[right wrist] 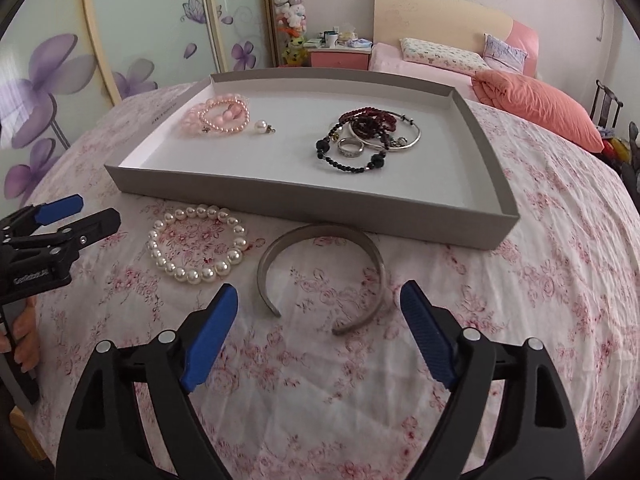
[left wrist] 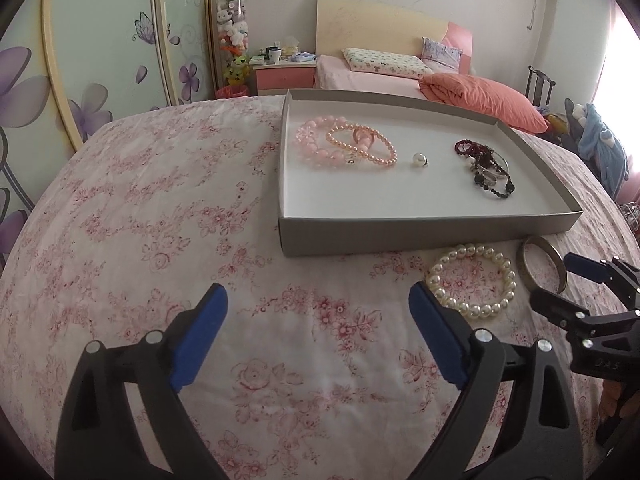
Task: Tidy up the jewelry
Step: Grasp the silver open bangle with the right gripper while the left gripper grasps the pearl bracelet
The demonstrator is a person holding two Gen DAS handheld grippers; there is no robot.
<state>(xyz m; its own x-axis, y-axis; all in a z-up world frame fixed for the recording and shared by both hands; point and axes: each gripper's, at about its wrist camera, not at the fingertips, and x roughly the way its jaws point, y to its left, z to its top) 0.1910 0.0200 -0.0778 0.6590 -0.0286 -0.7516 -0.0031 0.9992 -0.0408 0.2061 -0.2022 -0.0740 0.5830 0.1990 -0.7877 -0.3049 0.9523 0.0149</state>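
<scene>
A grey shallow box (left wrist: 400, 236) (right wrist: 280, 204) lies on the floral cloth. Inside lie pink bead bracelets (left wrist: 344, 142) (right wrist: 218, 118), a single pearl pendant (left wrist: 419, 159) (right wrist: 262, 126) and a tangle of dark beads and silver rings (left wrist: 486, 168) (right wrist: 368, 136). In front of the box lie a white pearl bracelet (left wrist: 472, 280) (right wrist: 196, 244) and a metal open cuff bangle (left wrist: 544, 264) (right wrist: 320, 276). My left gripper (left wrist: 318, 332) (right wrist: 86, 212) is open, just left of the pearl bracelet. My right gripper (right wrist: 320, 336) (left wrist: 556, 280) is open, just in front of the bangle.
The cloth-covered surface (left wrist: 160, 200) curves away at the left and right. Behind stand a bed with pillows (left wrist: 400, 64), a pink nightstand (left wrist: 284, 72) and a wardrobe with flower doors (left wrist: 100, 60).
</scene>
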